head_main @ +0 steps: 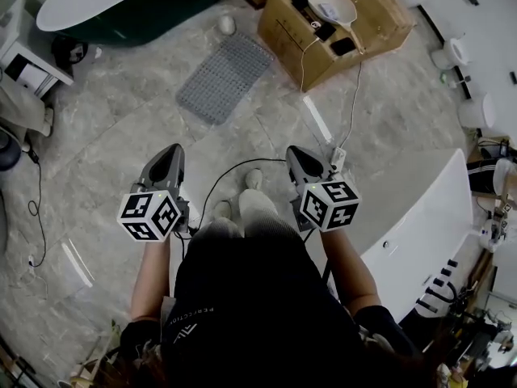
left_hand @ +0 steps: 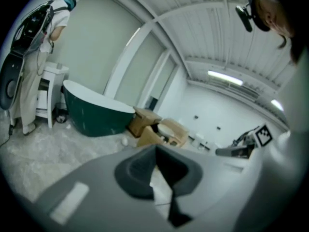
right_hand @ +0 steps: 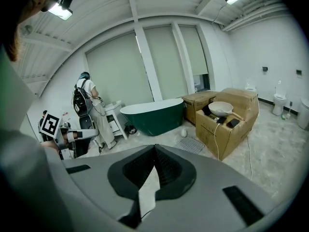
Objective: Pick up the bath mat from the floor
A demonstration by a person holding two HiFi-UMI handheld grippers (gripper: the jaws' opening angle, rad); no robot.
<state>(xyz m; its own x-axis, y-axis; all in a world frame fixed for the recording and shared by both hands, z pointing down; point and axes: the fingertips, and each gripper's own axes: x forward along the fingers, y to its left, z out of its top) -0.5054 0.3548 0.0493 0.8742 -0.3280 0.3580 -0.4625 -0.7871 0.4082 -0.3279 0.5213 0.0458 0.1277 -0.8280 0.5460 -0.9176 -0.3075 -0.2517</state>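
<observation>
The grey studded bath mat (head_main: 224, 78) lies flat on the marble floor, well ahead of my feet and close to the dark green bathtub (head_main: 121, 10). The right gripper view shows the bath mat (right_hand: 192, 144) small and far off, beside the cardboard boxes. My left gripper (head_main: 170, 153) and right gripper (head_main: 297, 155) are held at waist height, side by side, far from the mat. Each is shut, with nothing between its jaws. The left gripper (left_hand: 155, 151) faces the green tub (left_hand: 94, 112), and the mat does not show in that view. The right gripper (right_hand: 154, 149) faces the tub and boxes.
Open cardboard boxes (head_main: 335, 27) holding a white basin (head_main: 331, 5) stand right of the mat. A white bathtub (head_main: 428, 225) is close on my right. Cables (head_main: 353, 103) trail over the floor. A person (right_hand: 89, 105) stands by a white shelf unit (head_main: 28, 51) at the left.
</observation>
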